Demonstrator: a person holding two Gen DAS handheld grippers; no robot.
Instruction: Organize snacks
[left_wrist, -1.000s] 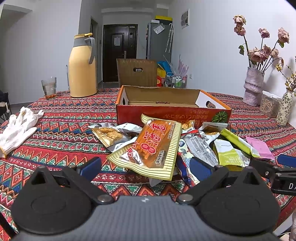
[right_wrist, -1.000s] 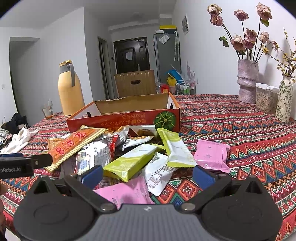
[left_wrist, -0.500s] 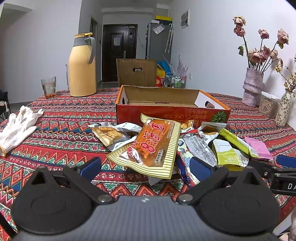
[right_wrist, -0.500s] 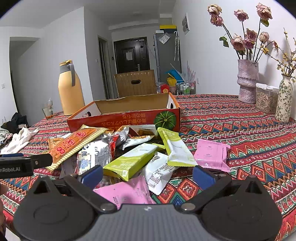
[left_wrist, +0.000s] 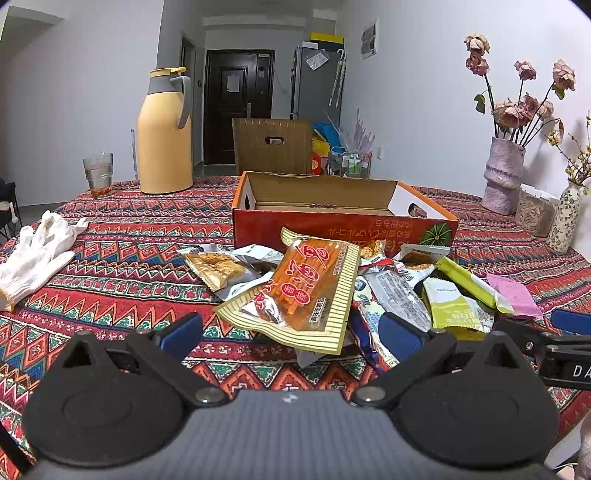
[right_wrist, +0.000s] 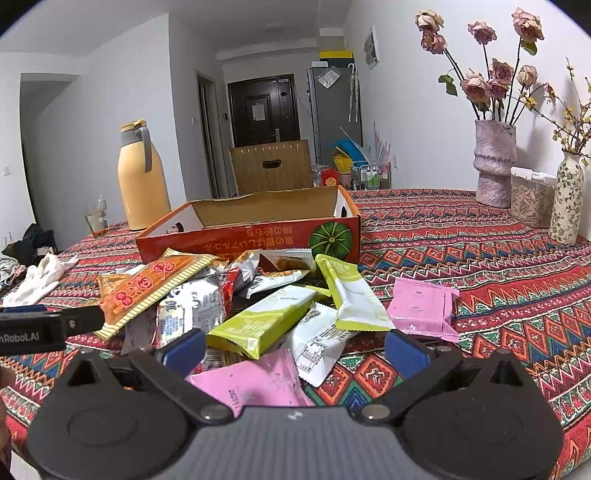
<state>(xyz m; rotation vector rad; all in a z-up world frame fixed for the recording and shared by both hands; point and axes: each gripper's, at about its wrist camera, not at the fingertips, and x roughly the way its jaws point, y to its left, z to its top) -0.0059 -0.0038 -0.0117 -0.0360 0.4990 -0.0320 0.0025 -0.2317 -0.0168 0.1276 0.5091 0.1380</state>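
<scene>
We're in a room w/ white walls, dark door at the far end, grey fridge beside it, wooden chair behind the patterned tablecloth.

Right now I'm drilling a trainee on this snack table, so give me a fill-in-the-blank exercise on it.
1. The red cardboard box holds ____ snacks.
2. Both the left claw and the right claw are ____.
3. The white cotton gloves lie ____ of the snack pile.

Missing: no; open; left
</scene>
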